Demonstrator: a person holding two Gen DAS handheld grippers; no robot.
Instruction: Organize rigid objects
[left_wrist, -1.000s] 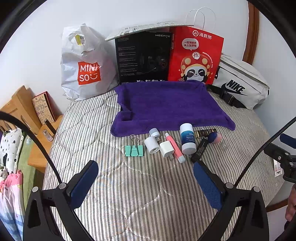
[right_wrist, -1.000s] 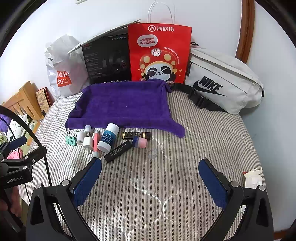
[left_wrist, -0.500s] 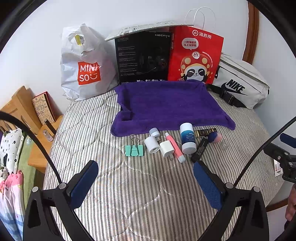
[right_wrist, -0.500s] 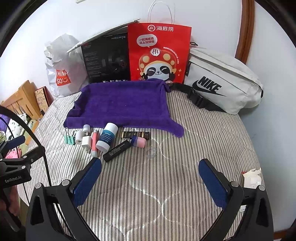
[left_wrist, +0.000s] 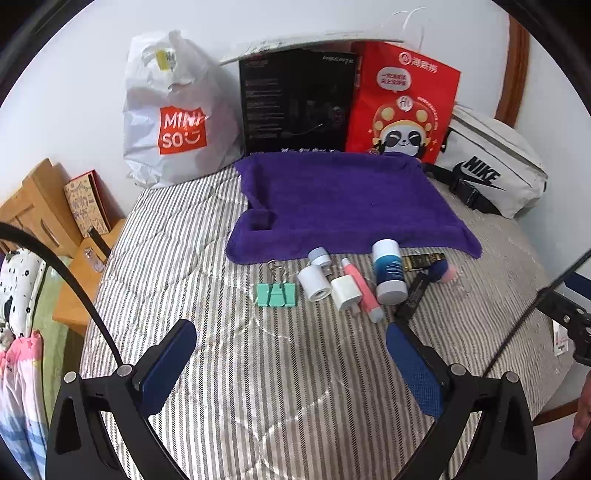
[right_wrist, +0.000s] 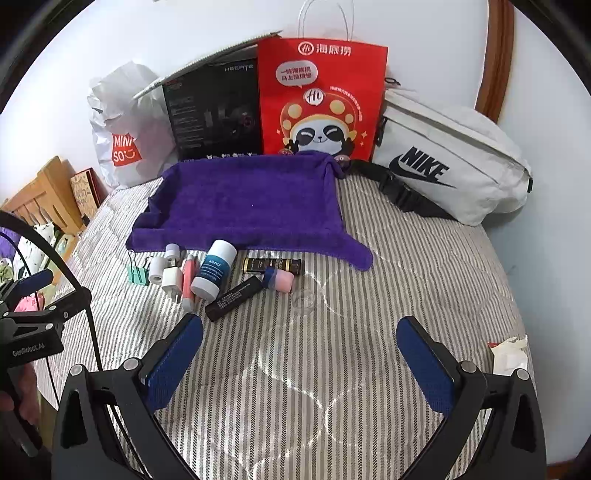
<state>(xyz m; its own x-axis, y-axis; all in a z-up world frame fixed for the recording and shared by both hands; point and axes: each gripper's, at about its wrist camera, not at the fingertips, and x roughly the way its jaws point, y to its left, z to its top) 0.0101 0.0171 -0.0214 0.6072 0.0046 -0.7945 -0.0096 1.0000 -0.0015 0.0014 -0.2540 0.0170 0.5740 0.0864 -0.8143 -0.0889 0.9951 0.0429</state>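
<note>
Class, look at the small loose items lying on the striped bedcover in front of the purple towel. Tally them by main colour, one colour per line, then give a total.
Green: 1, binder clip
White: 4, roll, charger plug, small capped piece, blue-labelled bottle
Pink: 2, tube, blue-capped stick
Black: 2, long tube, gold-lettered tube
Clear: 1, cap
Total: 10

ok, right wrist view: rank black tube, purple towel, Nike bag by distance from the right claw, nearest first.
From the right claw:
1. black tube, just ahead, left of centre.
2. purple towel, mid-bed, behind the small items.
3. Nike bag, far right, at the wall.
</note>
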